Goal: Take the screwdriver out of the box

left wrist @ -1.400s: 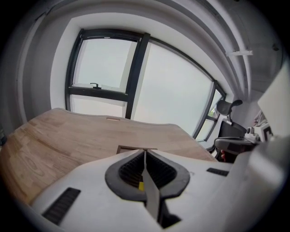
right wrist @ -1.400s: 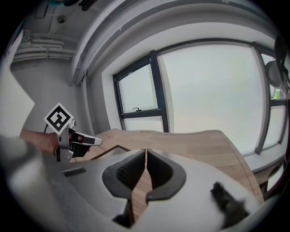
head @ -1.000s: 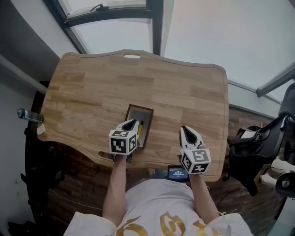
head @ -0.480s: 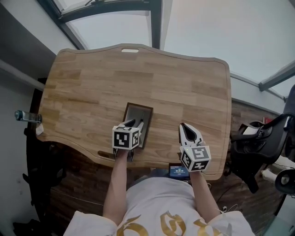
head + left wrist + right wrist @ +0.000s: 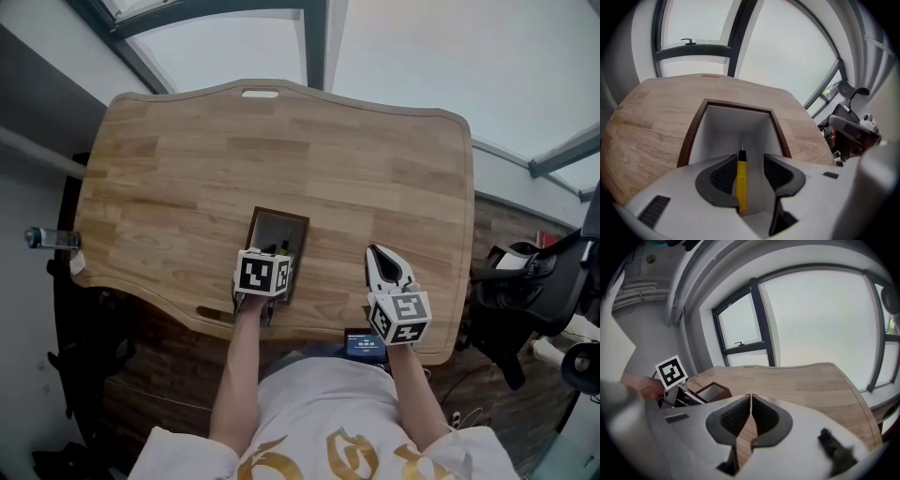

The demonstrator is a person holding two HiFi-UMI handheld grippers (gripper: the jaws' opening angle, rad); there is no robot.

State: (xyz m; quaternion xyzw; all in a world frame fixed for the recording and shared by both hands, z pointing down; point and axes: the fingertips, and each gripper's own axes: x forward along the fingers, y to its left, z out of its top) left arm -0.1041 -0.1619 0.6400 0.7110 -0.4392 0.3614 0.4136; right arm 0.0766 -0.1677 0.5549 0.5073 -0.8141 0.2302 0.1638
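A small open box (image 5: 278, 214) with a dark brown rim and white inside sits near the front of the wooden table (image 5: 375, 159). In it lies a screwdriver (image 5: 740, 174) with a yellow handle, its thin shaft pointing away from me. My left gripper (image 5: 271, 251) points steeply down into the box (image 5: 691, 136). Its jaws have just been opening and now stand open either side of the handle, pads clear of it. My right gripper (image 5: 377, 253) hovers to the right of the box, shut on nothing (image 5: 750, 411).
A small device with a lit screen (image 5: 363, 345) lies at the table's front edge under my right hand. A bottle (image 5: 47, 237) stands off the table's left side, and dark chair parts (image 5: 530, 286) on the right. Windows lie beyond the far edge.
My left gripper has sunk into the box and tipped more steeply down, and its jaws have opened. The right gripper has dropped slightly.
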